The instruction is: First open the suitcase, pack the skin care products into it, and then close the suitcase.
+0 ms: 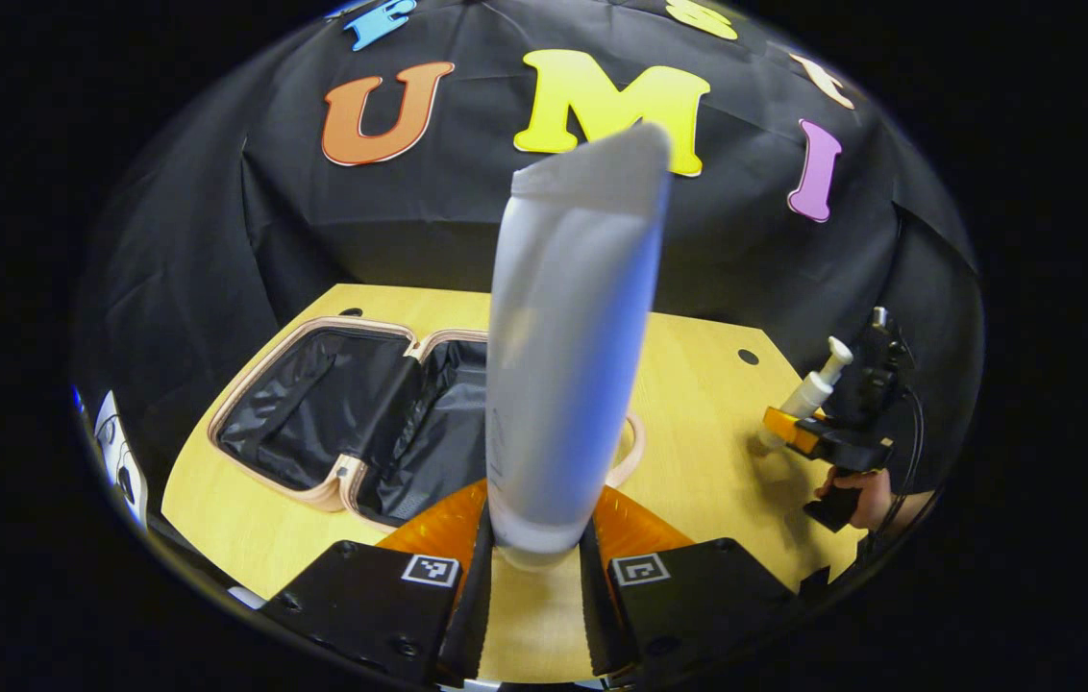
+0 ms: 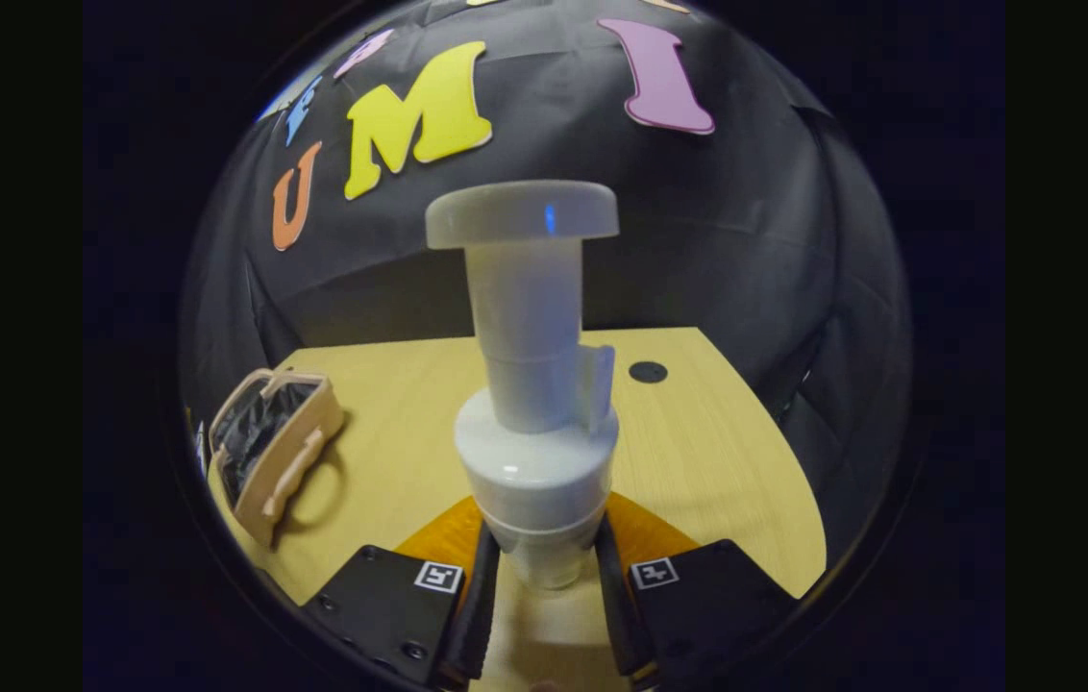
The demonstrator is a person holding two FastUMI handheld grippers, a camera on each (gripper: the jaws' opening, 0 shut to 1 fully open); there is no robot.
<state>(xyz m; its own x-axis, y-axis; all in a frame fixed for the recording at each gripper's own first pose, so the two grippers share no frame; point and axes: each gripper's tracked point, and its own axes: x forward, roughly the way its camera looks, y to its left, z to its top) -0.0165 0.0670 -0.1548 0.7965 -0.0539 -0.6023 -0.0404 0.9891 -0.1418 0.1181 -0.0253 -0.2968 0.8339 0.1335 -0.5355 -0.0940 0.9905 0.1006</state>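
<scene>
The left gripper (image 1: pixel 536 553) is clamped on a white tube (image 1: pixel 571 346), both fingers pressing the tube's lower end so that it stands upright between them, its flat crimped end on top. Just behind the tube lies the suitcase (image 1: pixel 352 408), open flat on the yellow table (image 1: pixel 698 423), its black lining showing in both halves and its pale tan rim all round. The tube hangs over the near edge of the suitcase's right half.

To the right of the suitcase and well apart from it, a hand (image 1: pixel 866 495) holds the right gripper (image 2: pixel 544 567) above the table. This gripper's fingers are closed on a white pump bottle (image 2: pixel 534 404), gripping it low on the body, with the bottle upright and its round pump head on top. In the right gripper view the suitcase (image 2: pixel 270 447) sits far to the left of the bottle, its handle facing the near side.
</scene>
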